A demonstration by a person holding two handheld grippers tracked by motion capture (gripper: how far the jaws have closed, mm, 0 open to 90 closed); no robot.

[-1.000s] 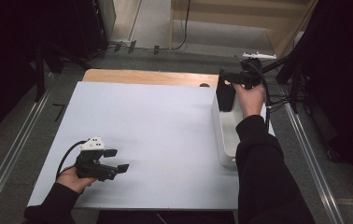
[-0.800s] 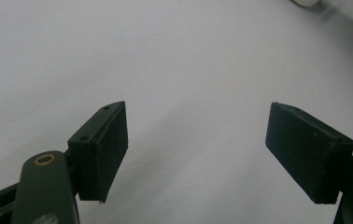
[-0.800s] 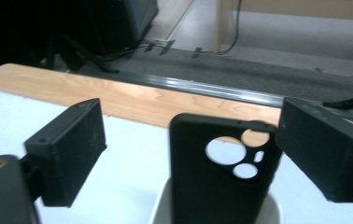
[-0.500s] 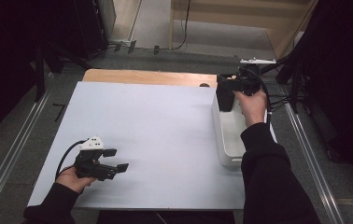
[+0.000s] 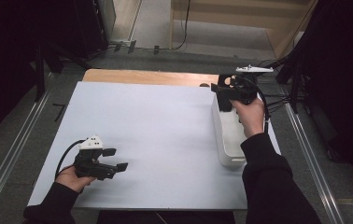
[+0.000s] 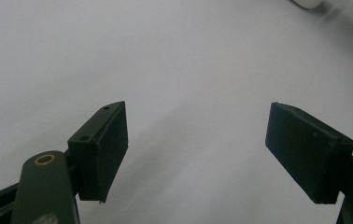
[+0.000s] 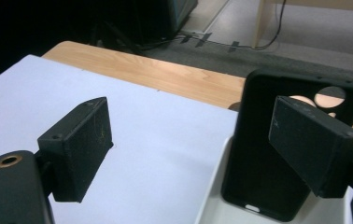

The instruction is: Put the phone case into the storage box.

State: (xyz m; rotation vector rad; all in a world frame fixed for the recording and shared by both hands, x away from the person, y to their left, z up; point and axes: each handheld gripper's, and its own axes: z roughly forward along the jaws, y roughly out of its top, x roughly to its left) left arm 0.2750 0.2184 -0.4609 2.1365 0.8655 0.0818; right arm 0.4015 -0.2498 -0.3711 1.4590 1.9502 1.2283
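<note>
Right hand-held gripper [image 7: 188,144], jaws apart and just narrowing, flanks phone case [image 7: 277,154] at tray [image 7: 212,200] edge.

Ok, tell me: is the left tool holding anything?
No. The left tool has its jaws wide apart over the bare white table, nothing between them.

A white sheet [image 5: 165,126] covers most of the tabletop at frame centre. A strip of bare light wood tabletop [image 5: 151,77] shows along its far edge, upper centre. Grey floor surrounds the table, with metal rails [image 5: 6,158] running diagonally at lower left and at right [image 5: 312,163]. Dark equipment stands [image 5: 48,56] occupy the upper left. A cable [image 5: 184,23] hangs at upper centre before a pale wooden panel [image 5: 240,18].
</note>
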